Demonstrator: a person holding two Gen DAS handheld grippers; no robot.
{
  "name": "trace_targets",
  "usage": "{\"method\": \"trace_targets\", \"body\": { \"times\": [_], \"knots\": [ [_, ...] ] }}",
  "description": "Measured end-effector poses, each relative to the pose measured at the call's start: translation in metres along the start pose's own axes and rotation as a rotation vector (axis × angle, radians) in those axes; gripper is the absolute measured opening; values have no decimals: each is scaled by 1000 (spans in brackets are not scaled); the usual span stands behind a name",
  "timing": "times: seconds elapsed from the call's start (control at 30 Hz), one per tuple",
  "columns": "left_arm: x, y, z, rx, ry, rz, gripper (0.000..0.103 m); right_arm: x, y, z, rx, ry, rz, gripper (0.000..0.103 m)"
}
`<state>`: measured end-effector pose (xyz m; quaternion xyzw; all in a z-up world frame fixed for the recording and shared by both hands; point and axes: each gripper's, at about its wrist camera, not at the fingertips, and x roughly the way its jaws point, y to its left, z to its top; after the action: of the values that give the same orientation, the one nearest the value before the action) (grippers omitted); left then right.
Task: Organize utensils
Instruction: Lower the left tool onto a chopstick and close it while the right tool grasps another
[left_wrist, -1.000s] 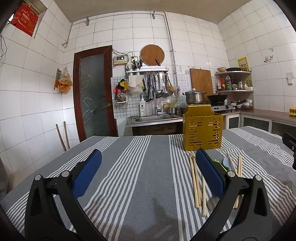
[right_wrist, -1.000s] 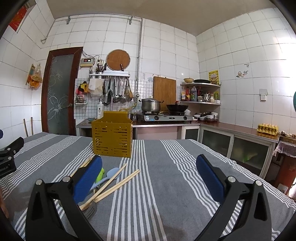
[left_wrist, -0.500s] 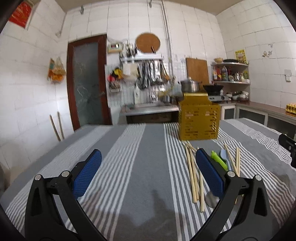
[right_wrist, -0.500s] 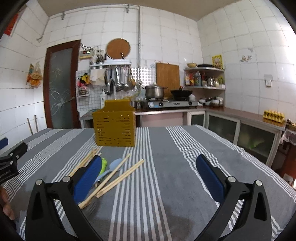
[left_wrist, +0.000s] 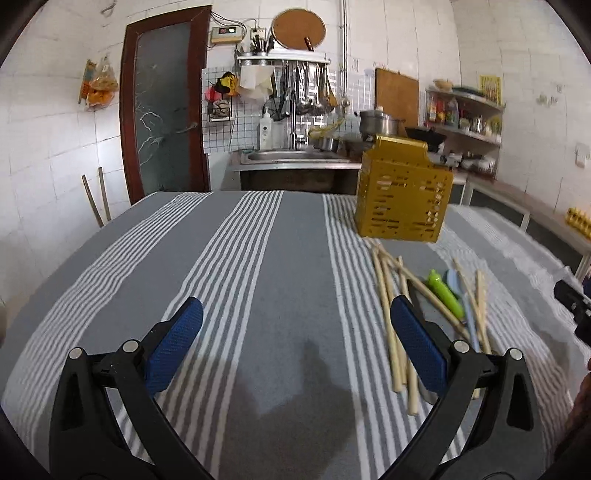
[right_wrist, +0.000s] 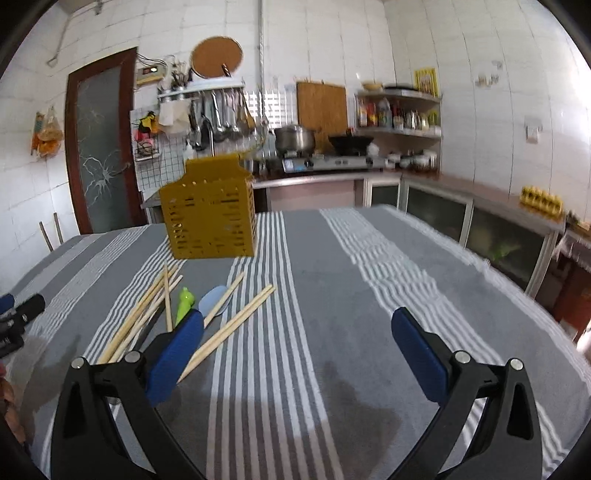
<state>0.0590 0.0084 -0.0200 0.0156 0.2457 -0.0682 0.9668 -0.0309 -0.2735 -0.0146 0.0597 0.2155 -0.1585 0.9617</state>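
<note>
Two tongs, the left tongs (left_wrist: 295, 325) and right tongs (right_wrist: 297, 334), hang released and empty over the striped worktop (left_wrist: 288, 258), where loose wooden chopsticks (right_wrist: 236, 325), a green-handled utensil (right_wrist: 184, 303) and a pale blue spoon (right_wrist: 212, 300) lie just before the yellow utensil holder (right_wrist: 210, 218).

Chopsticks (right_wrist: 229, 325) lie scattered before the yellow caddy (right_wrist: 210, 223).

Home kitchen — sink (left_wrist: 291, 157), stove (right_wrist: 332, 162), hanging ladles (left_wrist: 303, 88).
</note>
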Motion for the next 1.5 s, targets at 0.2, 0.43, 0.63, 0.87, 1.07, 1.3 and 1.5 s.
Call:
{"method": "trace_targets", "body": {
  "times": [0.2, 0.43, 0.63, 0.87, 1.07, 1.3, 1.5],
  "knots": [
    [13, -9, 24, 16, 47, -46, 98, 28, -1, 9, 28, 77, -58, 99],
    [57, -31, 40, 101, 137, -98, 98, 64, 13, 21, -7, 167, -145, 99],
    [105, -38, 48, 95, 215, -110, 97, 97, 21, 24, 13, 240, -166, 99],
    [153, -55, 52, 132, 307, -137, 95, 122, 27, 22, 35, 305, -207, 99],
    [176, -65, 50, 162, 354, -134, 95, 138, 30, 18, 37, 361, -244, 99],
    [190, -68, 49, 155, 386, -132, 95, 150, 27, 18, 65, 395, -245, 99],
    [192, -63, 49, 131, 391, -129, 95, 153, 27, 15, 104, 411, -244, 98]
  ]
}}
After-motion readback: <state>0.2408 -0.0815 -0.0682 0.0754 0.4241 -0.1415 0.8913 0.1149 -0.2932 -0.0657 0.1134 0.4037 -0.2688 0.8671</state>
